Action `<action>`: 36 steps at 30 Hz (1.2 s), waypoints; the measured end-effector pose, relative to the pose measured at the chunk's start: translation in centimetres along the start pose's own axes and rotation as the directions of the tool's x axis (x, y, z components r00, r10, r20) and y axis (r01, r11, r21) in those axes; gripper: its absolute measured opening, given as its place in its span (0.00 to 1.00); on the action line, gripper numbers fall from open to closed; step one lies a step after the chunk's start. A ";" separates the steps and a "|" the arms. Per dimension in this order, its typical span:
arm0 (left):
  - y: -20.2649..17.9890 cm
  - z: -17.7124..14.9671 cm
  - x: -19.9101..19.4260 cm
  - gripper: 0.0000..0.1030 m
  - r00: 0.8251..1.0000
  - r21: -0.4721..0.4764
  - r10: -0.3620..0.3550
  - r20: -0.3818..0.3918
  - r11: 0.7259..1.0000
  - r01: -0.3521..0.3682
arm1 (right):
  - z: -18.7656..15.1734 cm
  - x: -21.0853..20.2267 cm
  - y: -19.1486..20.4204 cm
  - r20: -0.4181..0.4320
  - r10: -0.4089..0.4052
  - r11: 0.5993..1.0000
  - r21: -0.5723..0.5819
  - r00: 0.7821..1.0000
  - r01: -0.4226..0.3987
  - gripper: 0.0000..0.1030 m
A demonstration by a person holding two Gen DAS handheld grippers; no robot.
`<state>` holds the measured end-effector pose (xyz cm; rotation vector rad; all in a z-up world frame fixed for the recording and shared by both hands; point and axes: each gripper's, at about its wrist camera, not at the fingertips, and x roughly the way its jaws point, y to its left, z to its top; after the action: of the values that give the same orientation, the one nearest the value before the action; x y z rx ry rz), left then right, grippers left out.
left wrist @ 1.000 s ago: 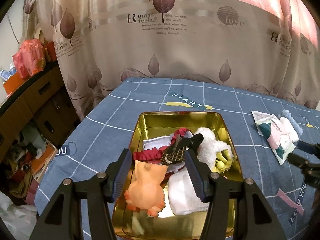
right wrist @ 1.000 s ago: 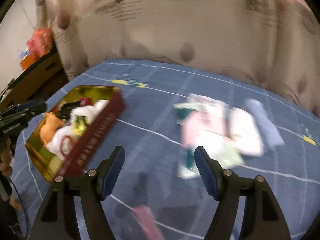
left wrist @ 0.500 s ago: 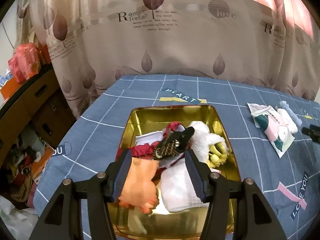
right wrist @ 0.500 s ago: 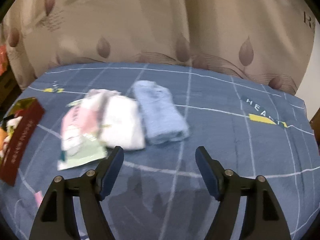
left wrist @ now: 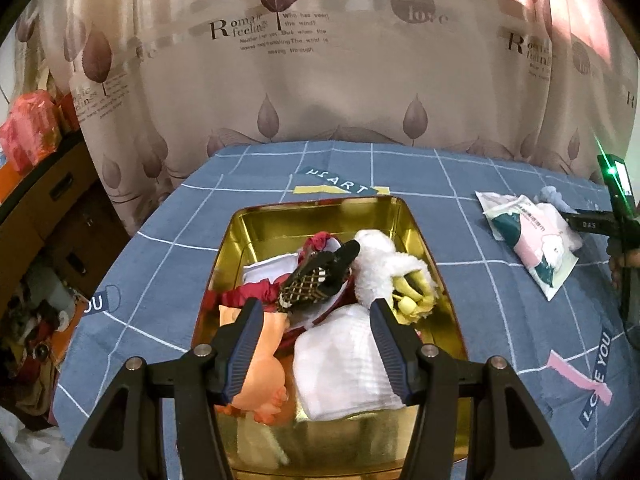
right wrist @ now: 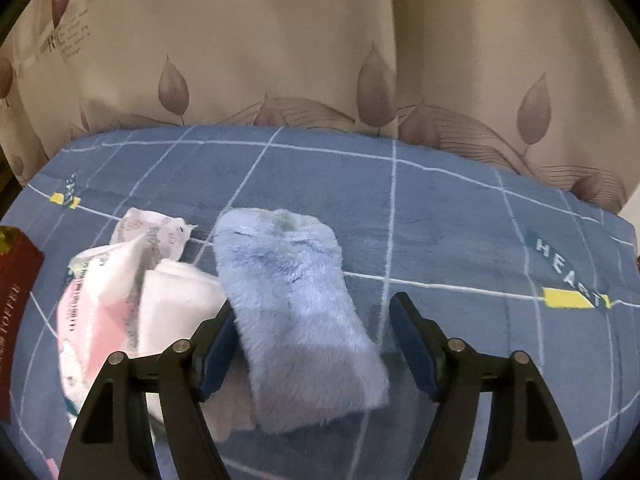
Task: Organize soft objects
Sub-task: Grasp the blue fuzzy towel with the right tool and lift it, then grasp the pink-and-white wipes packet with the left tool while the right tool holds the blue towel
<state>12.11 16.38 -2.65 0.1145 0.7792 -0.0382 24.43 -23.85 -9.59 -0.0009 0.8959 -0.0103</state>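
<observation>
The left gripper [left wrist: 316, 344] hangs over the gold tin [left wrist: 320, 216] with its jaws spread wide and nothing between them. The tin sits on the blue checked cloth [left wrist: 400, 168] covering the table, toward the table's left edge. Inside it, packed close together, are an orange plush toy [left wrist: 264, 384] at the near left, a folded white towel [left wrist: 344, 364] at the near right, a fluffy white and yellow toy [left wrist: 394, 272] against the right wall, a red fabric piece [left wrist: 256, 292] and a dark lattice-patterned item [left wrist: 320, 276] lying across the middle on top of the others.

Over toward the right side of the table, the right gripper [right wrist: 316, 344] is also released, jaws apart, straddling the near end of a fluffy blue towel [right wrist: 296, 304]. The towel lies flat on the cloth, its length running away from the gripper; the left finger sits right at its left edge, while the right finger stands clear of its right edge. Touching the blue towel on its left is a white towel [right wrist: 180, 300], and a pink and white packet [right wrist: 96, 312] overlaps that one. The red outer wall of the tin [right wrist: 16, 280] shows at the far left of this view, well apart from the towels
</observation>
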 end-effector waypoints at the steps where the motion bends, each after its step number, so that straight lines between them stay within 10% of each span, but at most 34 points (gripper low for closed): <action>1: -0.1 0.0 0.1 0.55 1.000 0.004 0.003 -0.005 1.000 -0.003 | -0.1 0.3 0.0 -0.002 0.008 1.000 -0.002 1.000 -0.008 0.58; 7: -0.7 -0.2 0.9 0.55 0.999 0.031 0.034 -0.028 0.999 -0.033 | -1.0 -0.5 0.4 0.014 0.046 0.999 -0.019 0.999 -0.046 0.27; 23: -12.1 3.9 0.2 0.58 0.983 0.080 -0.180 -0.030 0.980 0.181 | -10.3 -9.2 -5.4 0.031 -0.036 0.993 0.109 0.999 0.033 0.26; 29: -18.2 5.8 3.8 0.58 0.934 -0.007 -0.314 -0.174 0.948 0.317 | -11.4 -9.3 -6.1 0.026 0.002 0.991 0.136 1.000 -0.005 0.27; 36: -21.8 7.7 7.7 0.65 0.904 -0.143 -0.332 -0.269 0.942 0.303 | -11.6 -8.8 -6.7 0.015 0.051 0.984 0.169 0.999 -0.053 0.30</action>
<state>21.33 -6.10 -4.58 -0.1053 1.0865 -0.2993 9.78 -30.41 -9.92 0.1807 0.8818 -0.0374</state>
